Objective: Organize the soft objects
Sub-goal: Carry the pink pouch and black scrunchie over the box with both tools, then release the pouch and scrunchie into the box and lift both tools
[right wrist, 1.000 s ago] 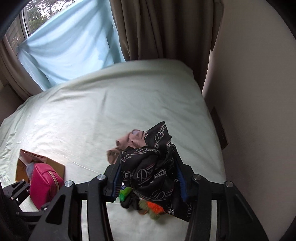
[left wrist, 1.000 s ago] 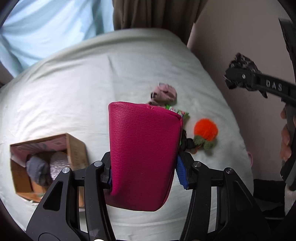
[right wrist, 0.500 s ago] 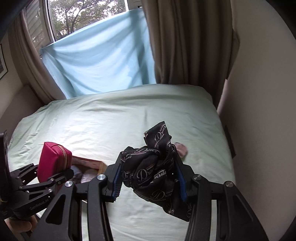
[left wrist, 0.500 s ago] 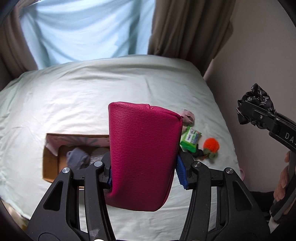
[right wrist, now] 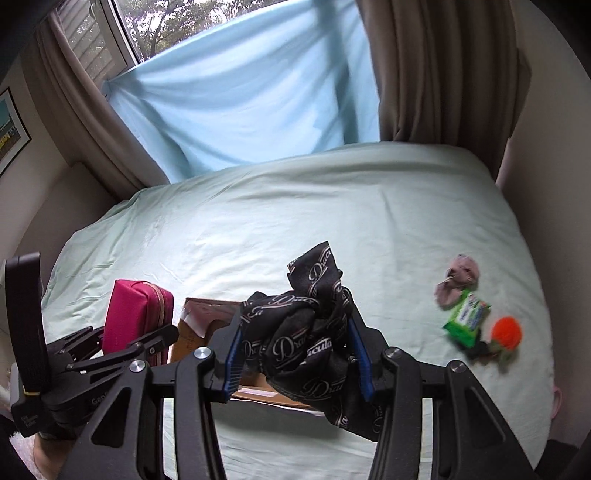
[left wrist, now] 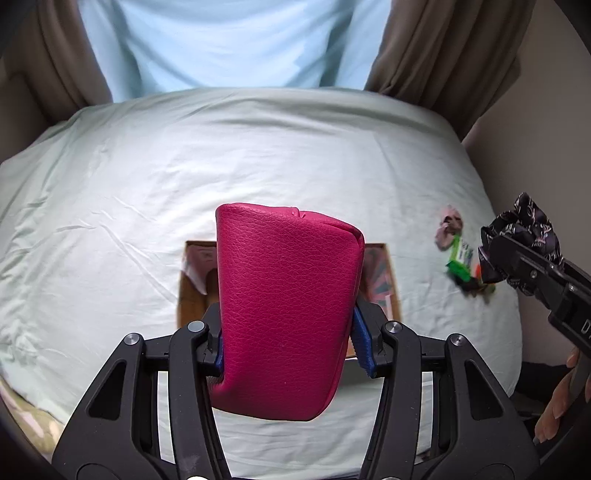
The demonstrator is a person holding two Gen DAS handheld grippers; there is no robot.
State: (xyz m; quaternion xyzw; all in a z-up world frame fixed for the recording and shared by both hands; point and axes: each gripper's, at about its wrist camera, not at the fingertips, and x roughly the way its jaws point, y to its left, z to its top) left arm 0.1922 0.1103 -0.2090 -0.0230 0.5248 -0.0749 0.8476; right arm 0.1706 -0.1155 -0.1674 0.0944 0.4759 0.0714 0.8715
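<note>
Black cloth (right wrist: 306,332) printed "Dracula", clamped in right gripper (right wrist: 295,356).

both wrist views look steeply down from above the bed (left wrist: 147,166), sharing the cardboard box (right wrist: 195,328).

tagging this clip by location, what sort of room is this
Most likely a bedroom: a wide bed under a pale green sheet fills the view, brown curtains frame a window partly covered by a light blue cloth, and a framed picture hangs on the wall.
</note>
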